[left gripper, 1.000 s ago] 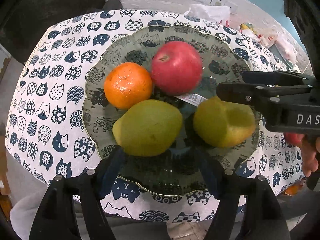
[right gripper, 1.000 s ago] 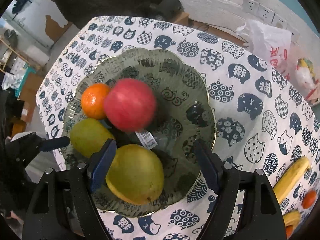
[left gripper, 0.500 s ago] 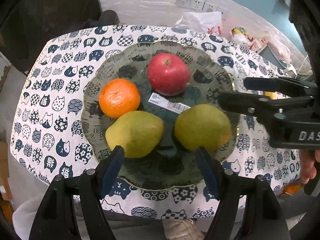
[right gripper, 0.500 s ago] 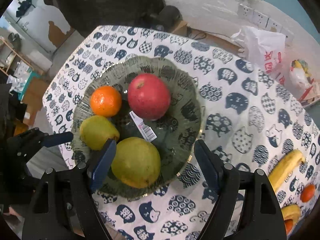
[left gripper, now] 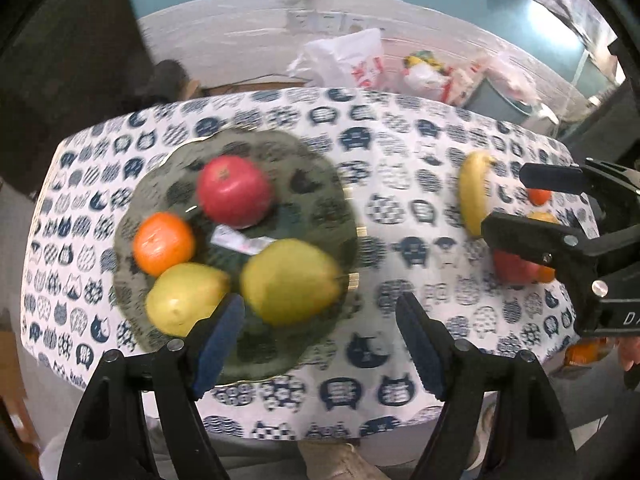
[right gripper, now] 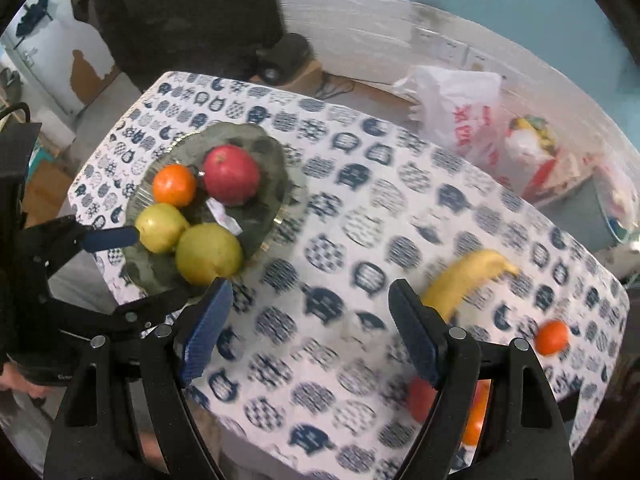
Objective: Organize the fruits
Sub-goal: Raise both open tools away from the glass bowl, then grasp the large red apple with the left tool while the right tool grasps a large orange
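A dark glass plate (left gripper: 320,184) (right gripper: 276,168) on the cat-print tablecloth holds a red apple (left gripper: 235,191) (right gripper: 231,175), an orange (left gripper: 163,243) (right gripper: 174,185) and two green pears (left gripper: 290,280) (left gripper: 185,298) (right gripper: 208,253) (right gripper: 161,227). A banana (left gripper: 472,192) (right gripper: 464,280), a small orange (right gripper: 552,337) and a red fruit (left gripper: 516,268) (right gripper: 420,398) lie loose on the cloth to the right. My left gripper (left gripper: 318,348) is open and empty, above the plate's near right rim. My right gripper (right gripper: 310,332) is open and empty over bare cloth, left of the banana.
White and coloured plastic bags (right gripper: 464,112) (left gripper: 352,60) sit behind the table by a white wall with sockets. A label strip (left gripper: 240,242) lies in the plate. The table's front edge (left gripper: 320,428) is close below my left gripper.
Both grippers have pulled back and up and swung right, away from the plate. The right gripper left the pear it was around; the loose fruit on the right has come into view.
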Available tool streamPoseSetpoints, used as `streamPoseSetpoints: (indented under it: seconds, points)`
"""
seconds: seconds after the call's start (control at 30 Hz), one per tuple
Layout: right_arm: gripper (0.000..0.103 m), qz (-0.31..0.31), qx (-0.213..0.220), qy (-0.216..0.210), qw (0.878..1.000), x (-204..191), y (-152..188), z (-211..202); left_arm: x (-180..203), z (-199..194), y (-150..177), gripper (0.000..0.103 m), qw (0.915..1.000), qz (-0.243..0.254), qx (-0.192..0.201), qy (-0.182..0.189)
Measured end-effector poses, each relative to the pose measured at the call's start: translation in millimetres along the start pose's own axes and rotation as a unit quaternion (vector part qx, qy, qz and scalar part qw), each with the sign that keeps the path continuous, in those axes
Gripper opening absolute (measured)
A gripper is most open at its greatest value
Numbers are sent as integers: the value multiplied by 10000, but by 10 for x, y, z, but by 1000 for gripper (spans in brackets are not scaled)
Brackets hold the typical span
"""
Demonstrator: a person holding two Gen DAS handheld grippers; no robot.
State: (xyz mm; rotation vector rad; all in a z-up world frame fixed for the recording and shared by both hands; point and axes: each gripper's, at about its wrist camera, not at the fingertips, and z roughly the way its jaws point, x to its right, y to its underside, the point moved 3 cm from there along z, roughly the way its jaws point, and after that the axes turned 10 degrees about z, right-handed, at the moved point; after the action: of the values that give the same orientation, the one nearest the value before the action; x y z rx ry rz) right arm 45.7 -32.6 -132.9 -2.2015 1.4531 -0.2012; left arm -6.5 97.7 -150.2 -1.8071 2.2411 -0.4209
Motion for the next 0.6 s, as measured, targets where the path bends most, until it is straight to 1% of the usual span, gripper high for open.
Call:
streamPoseSetpoints:
  seconds: [0.27, 0.6]
  points:
    - [81, 360, 141, 224, 9990, 540, 205, -368, 532, 1, -174, 80, 9984, 571, -28, 47]
    - [82, 869, 171, 520, 9947, 1259, 491, -592, 1161, 18, -355, 82, 9931, 1163, -55, 149]
